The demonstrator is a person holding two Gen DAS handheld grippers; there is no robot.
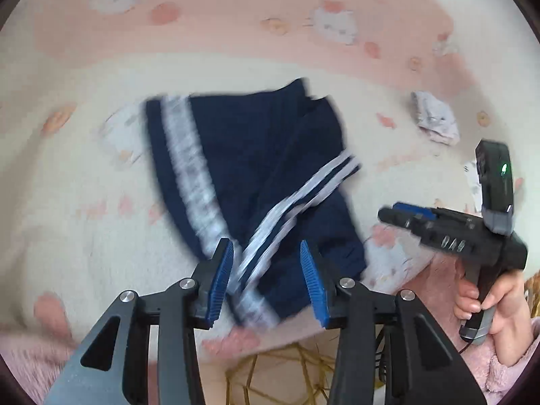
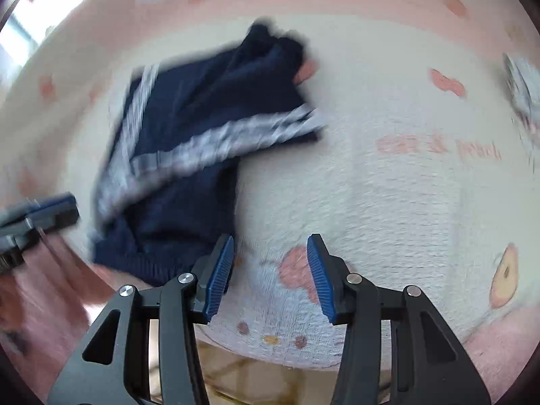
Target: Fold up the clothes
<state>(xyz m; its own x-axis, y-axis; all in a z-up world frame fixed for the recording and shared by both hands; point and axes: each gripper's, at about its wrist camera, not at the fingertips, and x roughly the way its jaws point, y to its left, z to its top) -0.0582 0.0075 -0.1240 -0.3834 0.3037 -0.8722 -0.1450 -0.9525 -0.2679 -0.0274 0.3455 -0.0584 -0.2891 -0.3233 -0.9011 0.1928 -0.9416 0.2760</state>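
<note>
I see navy shorts (image 1: 256, 182) with white side stripes – crumpled, partly folded – near the blanket's (image 1: 84, 229) front edge. My left gripper (image 1: 266, 280) hovers above their near hem, fingers apart, gripping nothing; my right gripper (image 2: 270, 276) stands parted just right of them, empty.

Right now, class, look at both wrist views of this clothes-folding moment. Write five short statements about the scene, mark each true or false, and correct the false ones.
1. The navy shorts have white stripes. True.
2. The left gripper is clamped on the shorts. False: its jaws stand apart with nothing pinched between the pads.
3. The right gripper holds nothing; only the cream blanket shows between its jaws. True.
4. The shorts lie on a bare wooden table. False: they lie on the cream blanket printed with pink cartoon shapes.
5. A small crumpled pale cloth lies apart from the shorts. True.
</note>
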